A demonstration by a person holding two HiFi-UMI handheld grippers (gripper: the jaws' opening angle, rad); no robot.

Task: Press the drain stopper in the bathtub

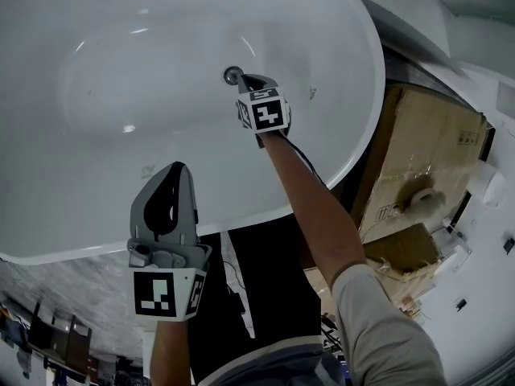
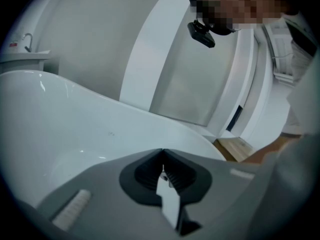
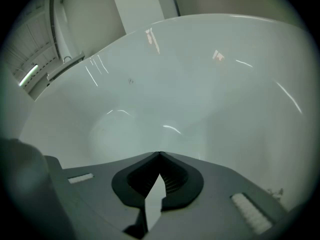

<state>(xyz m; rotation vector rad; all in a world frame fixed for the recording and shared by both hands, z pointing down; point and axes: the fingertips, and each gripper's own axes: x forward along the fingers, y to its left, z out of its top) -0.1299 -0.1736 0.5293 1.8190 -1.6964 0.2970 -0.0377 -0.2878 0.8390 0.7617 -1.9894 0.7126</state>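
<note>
- The drain stopper [image 1: 232,74] is a small round metal disc set in the floor of the white bathtub [image 1: 121,71].
- Your right gripper [image 1: 245,78] reaches down to the stopper with its tips right at the disc's edge. Its jaws are pressed together with nothing between them.
- Your left gripper [image 1: 179,167] hangs well back from the stopper, over the tub's near rim. Its jaws are also closed tip to tip and hold nothing.
- A cardboard box [image 1: 418,159] stands to the right of the stopper, outside the tub wall.
</note>
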